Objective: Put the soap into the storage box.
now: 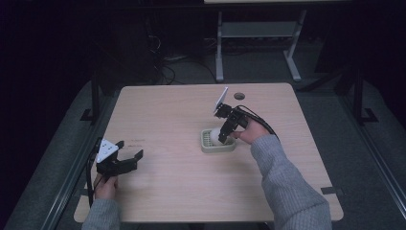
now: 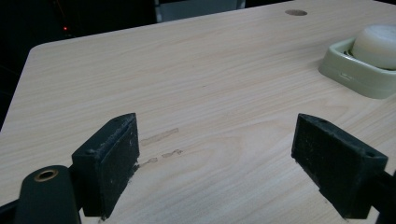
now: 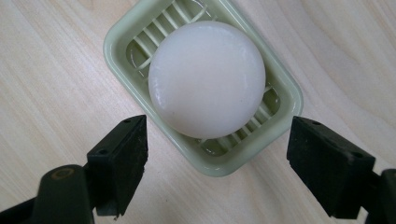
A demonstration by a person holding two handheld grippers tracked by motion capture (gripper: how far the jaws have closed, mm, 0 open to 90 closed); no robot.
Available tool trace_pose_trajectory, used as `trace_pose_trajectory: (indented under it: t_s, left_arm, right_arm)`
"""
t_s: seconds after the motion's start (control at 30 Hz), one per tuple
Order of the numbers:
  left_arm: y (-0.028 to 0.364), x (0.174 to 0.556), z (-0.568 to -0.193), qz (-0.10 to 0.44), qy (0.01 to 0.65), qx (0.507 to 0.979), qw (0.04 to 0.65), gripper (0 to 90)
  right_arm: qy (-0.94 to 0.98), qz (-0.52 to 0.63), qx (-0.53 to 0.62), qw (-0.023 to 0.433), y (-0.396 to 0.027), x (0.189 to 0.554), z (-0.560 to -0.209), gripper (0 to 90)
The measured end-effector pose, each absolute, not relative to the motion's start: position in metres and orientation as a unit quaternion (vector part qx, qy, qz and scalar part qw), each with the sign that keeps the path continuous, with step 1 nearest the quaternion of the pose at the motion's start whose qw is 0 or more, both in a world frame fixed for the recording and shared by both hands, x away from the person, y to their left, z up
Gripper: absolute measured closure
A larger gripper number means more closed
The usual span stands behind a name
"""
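The left gripper (image 1: 125, 159) sits low at the person's left, held by the left hand (image 1: 105, 187), jaws spread wide with nothing between them. The right gripper (image 1: 222, 137) points steeply down from the right hand (image 1: 250, 132), grey-sleeved forearm reaching forward, its jaws also wide apart.

Grey knit sleeves (image 1: 287, 182); each black tool (image 1: 125, 159) carries a grey three-cornered plate and trailing black cable.
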State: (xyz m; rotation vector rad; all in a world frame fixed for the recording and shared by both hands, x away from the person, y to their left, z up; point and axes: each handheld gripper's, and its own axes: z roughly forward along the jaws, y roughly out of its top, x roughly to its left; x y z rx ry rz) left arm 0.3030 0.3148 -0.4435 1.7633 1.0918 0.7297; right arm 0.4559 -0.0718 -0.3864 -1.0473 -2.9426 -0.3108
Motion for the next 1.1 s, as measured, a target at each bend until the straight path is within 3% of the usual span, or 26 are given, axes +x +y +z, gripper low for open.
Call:
trace_pose_trajectory:
  t_s: [1.1]
  left_arm:
    - [0.314, 0.303, -0.444, 0.296, 0.441, 0.717, 0.452, 14.8]
  right_arm:
    - [-0.933, -0.109, -0.343, -0.006, -0.110, 0.431, -0.383, 20.2]
